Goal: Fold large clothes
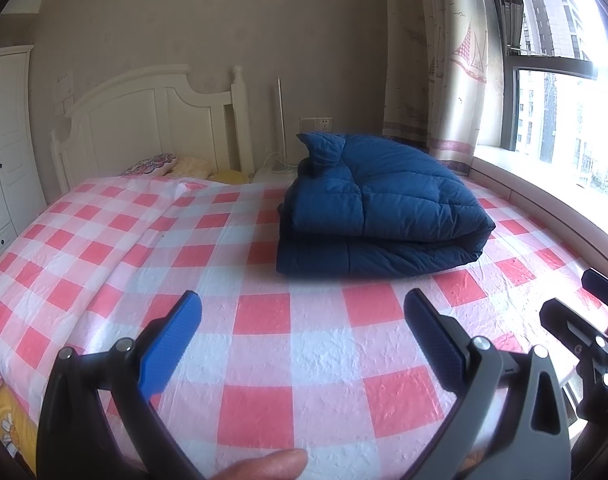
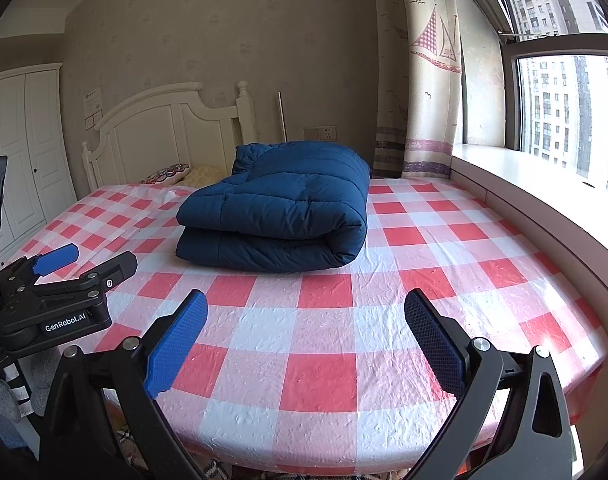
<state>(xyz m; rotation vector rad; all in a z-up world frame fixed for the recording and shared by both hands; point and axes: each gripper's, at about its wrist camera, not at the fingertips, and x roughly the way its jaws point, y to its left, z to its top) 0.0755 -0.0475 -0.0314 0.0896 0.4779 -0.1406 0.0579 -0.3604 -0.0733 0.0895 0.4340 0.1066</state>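
A dark blue quilted comforter [image 1: 379,208] lies folded into a thick bundle on the bed [image 1: 264,360], toward the far middle; the right wrist view shows the same comforter [image 2: 280,208] with its rolled edge facing right. My left gripper [image 1: 302,312] hovers open over the near part of the bed, well short of the bundle, nothing between its blue pads. My right gripper [image 2: 305,312] is likewise open and empty near the bed's front edge. In the right wrist view the left gripper [image 2: 84,258] appears at the left, also open.
The bed carries a red-and-white checked cover [image 2: 323,360]. A white headboard [image 1: 152,120], pillows [image 1: 152,166] and a white wardrobe [image 1: 4,140] stand at the far left. A curtain [image 2: 427,80], window sill [image 2: 543,184] and window run along the right. A fingertip [image 1: 272,464] shows at the bottom.
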